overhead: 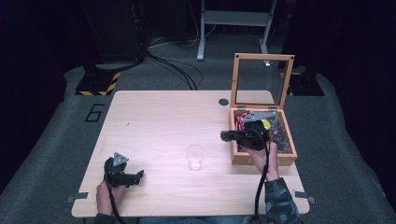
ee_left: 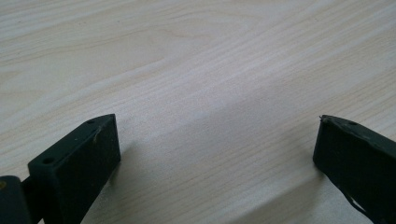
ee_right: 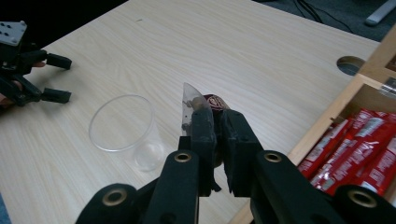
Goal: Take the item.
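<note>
My right gripper point(ee_right: 215, 112) is shut on a small dark-red packet point(ee_right: 215, 101) with a clear tab; it hangs above the table, just left of the wooden box point(overhead: 242, 158). In the high view this gripper point(overhead: 228, 136) points left toward a clear plastic cup point(overhead: 194, 157), which stands upright and apart from it. The same cup point(ee_right: 122, 123) lies below and left of the held packet. My left gripper point(ee_left: 217, 135) is open over bare wood with nothing between its jaws. It rests near the table's front left point(overhead: 138, 176) and also appears far off as the left gripper point(ee_right: 58, 78).
The wooden box has its glass lid point(overhead: 261, 79) standing upright at the back. Inside lie several red sachets point(ee_right: 369, 140) and darker wrapped items point(overhead: 278, 130). A round cable hole point(overhead: 223, 101) sits near the table's far edge. The table's edge point(overhead: 187, 212) runs close to the hands.
</note>
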The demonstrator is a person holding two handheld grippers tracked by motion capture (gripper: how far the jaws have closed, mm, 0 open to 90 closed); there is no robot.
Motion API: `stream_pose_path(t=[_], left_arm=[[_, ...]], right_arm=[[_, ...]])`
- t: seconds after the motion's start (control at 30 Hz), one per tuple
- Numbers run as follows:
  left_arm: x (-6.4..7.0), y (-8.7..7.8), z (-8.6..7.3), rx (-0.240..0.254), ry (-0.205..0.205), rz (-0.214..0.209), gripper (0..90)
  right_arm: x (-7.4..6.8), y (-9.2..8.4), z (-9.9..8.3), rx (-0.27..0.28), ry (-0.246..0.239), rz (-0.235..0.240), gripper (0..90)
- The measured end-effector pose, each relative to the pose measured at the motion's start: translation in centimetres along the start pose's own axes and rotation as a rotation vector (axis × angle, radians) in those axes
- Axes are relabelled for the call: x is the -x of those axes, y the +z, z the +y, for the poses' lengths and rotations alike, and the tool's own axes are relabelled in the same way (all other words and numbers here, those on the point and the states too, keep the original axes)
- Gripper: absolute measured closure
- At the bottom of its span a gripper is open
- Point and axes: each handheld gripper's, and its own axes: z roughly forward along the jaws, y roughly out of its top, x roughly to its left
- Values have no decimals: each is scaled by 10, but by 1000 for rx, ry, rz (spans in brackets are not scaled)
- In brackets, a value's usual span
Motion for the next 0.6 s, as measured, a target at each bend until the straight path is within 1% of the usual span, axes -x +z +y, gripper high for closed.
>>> stream_pose_path(t=[0.13, 0.23, 0.33, 0.4, 0.43, 0.5, 0.6], left_arm=[[0, 0, 0, -2, 4, -3, 2], [0, 0, 0, 1, 1, -1, 2], [0, 0, 0, 0, -2, -2, 2], [0, 0, 0, -2, 0, -1, 2], [0, 0, 0, 2, -1, 0, 2], [0, 0, 0, 2, -2, 0, 2], [0, 0, 0, 3, -3, 0, 2]], right_arm=[[-5, 4, 2, -1, -5, 17, 837], [-11, 9, 4, -6, -24, 38, 838], [-15, 11, 5, -11, -24, 47, 838], [-20, 14, 7, -21, -44, 60, 838], [-22, 14, 8, -27, -40, 61, 838], [-24, 16, 10, -29, -56, 74, 838], [-27, 18, 12, -39, -64, 81, 838]])
